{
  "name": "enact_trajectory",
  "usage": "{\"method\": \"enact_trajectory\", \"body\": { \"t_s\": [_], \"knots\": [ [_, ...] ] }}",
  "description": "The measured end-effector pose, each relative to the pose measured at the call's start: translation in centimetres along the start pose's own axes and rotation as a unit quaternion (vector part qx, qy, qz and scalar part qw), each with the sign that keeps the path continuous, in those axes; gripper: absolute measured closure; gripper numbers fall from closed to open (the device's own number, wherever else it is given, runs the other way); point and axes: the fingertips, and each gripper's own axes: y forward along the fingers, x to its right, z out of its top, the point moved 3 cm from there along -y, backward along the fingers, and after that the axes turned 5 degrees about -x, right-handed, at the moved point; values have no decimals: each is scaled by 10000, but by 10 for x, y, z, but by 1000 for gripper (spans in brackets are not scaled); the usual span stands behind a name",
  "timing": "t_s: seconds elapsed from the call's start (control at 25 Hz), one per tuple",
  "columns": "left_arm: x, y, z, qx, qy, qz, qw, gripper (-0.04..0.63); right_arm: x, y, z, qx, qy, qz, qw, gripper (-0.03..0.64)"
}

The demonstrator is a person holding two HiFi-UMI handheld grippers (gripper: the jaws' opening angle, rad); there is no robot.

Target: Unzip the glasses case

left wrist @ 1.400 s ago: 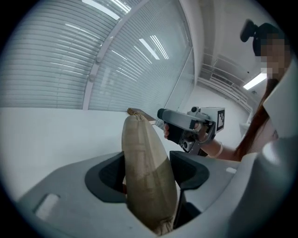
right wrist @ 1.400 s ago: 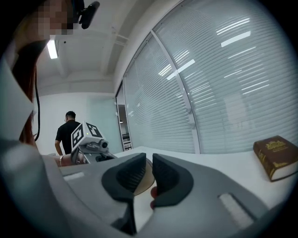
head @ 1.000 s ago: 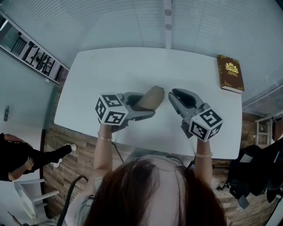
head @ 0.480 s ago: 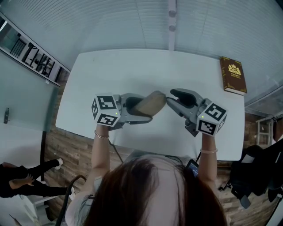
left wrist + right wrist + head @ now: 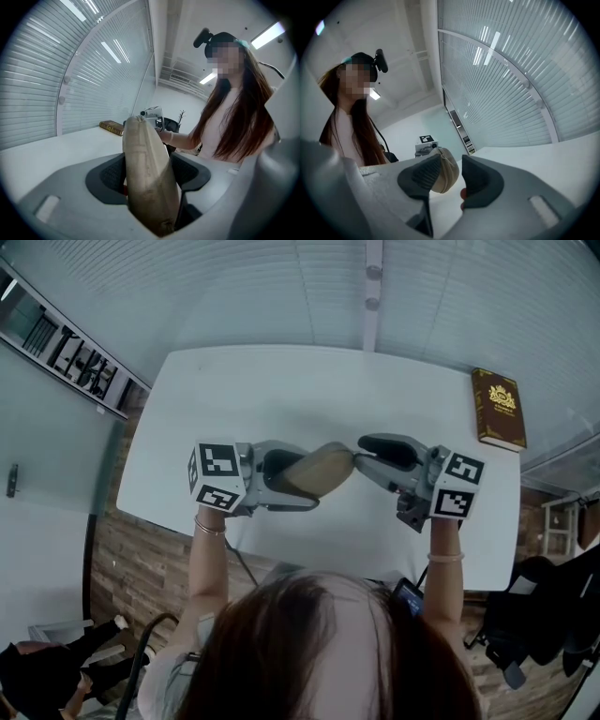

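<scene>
The left tongs [image 5: 150,174] were clenched on the glasses case [image 5: 321,469], with one dark pad on each broad side of it. In the lower middle of the left gripper view the tan case stood out forward from between the pads. In the head view the case was in the middle of the frame, over the white surface [image 5: 281,390], and its free end pointed to the right.

The right tongs [image 5: 452,176] had just been opening. Their jaws stood apart with the rounded end of the case (a seam ran round it) between them. A gap showed between the case and the pad on the right of that view, so these tongs were released. Whether the other pad touched the case could not be told.

Farther out, a brown book [image 5: 498,409] with a gold emblem lay in the upper right of the head view, near the edge of the surface and well apart from the case. A wooden floor [image 5: 141,568] showed at the lower left.
</scene>
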Motion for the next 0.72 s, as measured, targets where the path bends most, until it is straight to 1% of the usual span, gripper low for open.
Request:
{"method": "enact_trajectory", "body": {
  "t_s": [0.16, 0.24, 0.28, 0.48, 0.72],
  "knots": [
    [-4, 1, 2, -17, -23, -70, 10000, 299, 4, 1, 0, 27, 252, 387, 9989, 485],
    [-7, 3, 2, -50, -40, -71, 10000, 299, 5, 1, -1, 31, 375, 534, 9979, 515],
    [-8, 3, 1, -64, -48, -60, 9999, 299, 5, 1, -2, 25, 399, 555, 9977, 542],
    [-14, 7, 3, 103, -181, -15, 9998, 301, 8, -4, -1, 112, 48, 227, 9997, 607],
    [-16, 6, 4, 383, -315, 55, 9988, 307, 9, -10, 3, 313, -177, -88, 9993, 612]
  ]
}}
